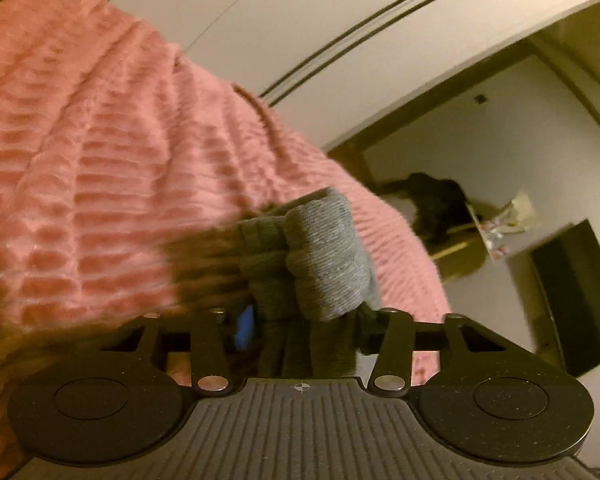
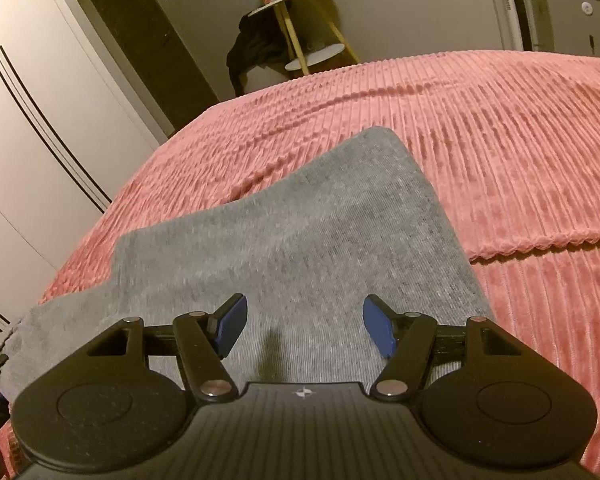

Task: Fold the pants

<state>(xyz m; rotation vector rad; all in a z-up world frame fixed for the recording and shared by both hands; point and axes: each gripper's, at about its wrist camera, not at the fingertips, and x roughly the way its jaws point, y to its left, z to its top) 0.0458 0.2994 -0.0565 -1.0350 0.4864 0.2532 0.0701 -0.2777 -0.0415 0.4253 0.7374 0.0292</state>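
The grey pants [image 2: 300,220] lie flat on a pink ribbed bedspread [image 2: 500,140], stretching away from my right gripper [image 2: 306,328]. That gripper hovers over the near end of the cloth, its blue pads [image 2: 232,328] wide apart with nothing pinched between them. In the left wrist view a bunched fold of the grey pants [image 1: 324,256] stands up between the jaws of my left gripper [image 1: 304,320], which is shut on it. One blue pad [image 1: 246,328] shows at the left of the fold; the other is hidden behind the cloth. The bedspread [image 1: 100,140] fills that view's left side.
A white wardrobe [image 2: 28,120] with dark vertical lines stands left of the bed. Beyond the far edge of the bed is a small round table [image 2: 292,0] on yellow legs, with a dark garment [image 2: 252,52] draped beside it. A seam [image 2: 540,246] crosses the bedspread at right.
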